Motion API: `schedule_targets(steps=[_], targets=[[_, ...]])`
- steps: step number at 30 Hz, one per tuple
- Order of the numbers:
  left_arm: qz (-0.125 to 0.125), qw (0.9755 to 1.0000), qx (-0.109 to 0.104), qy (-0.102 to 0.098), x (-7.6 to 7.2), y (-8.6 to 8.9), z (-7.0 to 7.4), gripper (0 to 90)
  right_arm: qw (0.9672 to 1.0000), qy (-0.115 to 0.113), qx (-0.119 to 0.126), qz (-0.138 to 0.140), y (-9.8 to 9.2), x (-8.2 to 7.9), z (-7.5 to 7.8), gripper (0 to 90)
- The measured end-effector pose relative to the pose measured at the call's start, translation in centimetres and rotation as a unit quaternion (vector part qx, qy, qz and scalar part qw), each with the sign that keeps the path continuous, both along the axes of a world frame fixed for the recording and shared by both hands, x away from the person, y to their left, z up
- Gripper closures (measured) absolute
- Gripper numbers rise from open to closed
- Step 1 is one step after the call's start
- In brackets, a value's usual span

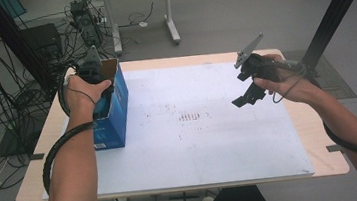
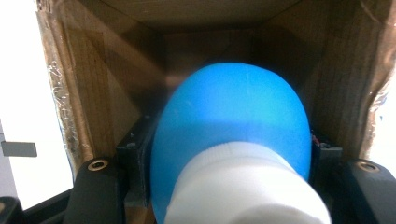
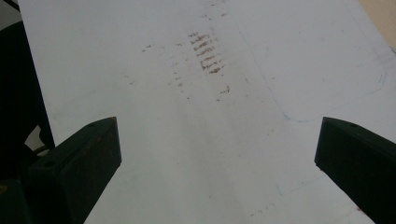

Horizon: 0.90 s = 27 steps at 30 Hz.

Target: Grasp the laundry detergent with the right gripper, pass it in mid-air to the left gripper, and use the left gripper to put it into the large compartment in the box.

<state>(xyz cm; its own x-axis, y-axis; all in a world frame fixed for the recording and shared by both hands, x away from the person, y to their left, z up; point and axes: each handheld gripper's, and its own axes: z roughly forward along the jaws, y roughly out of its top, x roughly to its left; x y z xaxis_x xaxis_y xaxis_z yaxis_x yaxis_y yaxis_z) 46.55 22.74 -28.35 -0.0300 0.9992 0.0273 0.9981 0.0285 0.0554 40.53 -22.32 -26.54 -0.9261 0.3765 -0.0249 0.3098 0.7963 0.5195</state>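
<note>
Left gripper (image 1: 95, 81) clamps a blue bottle (image 2: 233, 126) with white cap (image 2: 245, 186), lowered inside the open blue box (image 1: 115, 112) at the table's far left. Right gripper (image 1: 251, 90), jaws wide and empty, hovers above the white mat (image 1: 194, 129) at the right.

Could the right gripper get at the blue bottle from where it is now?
Probably not. The blue bottle sits inside the cardboard box, clamped by the left gripper that fills the opening. The right gripper hangs open across the white mat.
</note>
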Motion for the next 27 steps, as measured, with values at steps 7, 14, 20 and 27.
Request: schedule_targets(steps=[7,14,20,27], targets=[[0.000,1.0000,0.000,-0.002,-0.01,0.01,-0.02,36.0,1.0000,-0.001,0.001,0.000,0.07,-0.04,0.06,0.3],[-0.001,1.0000,-0.002,-0.002,-0.05,0.05,-0.01,35.9,1.0000,-0.002,0.001,0.001,0.19,-0.11,0.17,0.3],[0.000,1.0000,-0.004,-0.004,-0.11,0.08,-0.04,35.4,1.0000,-0.003,0.003,0.002,0.21,-0.19,0.26,0.3],[-0.003,1.0000,-0.001,-0.004,-0.11,0.05,0.05,35.3,1.0000,-0.004,0.005,0.001,0.19,-0.27,0.36,0.3]])
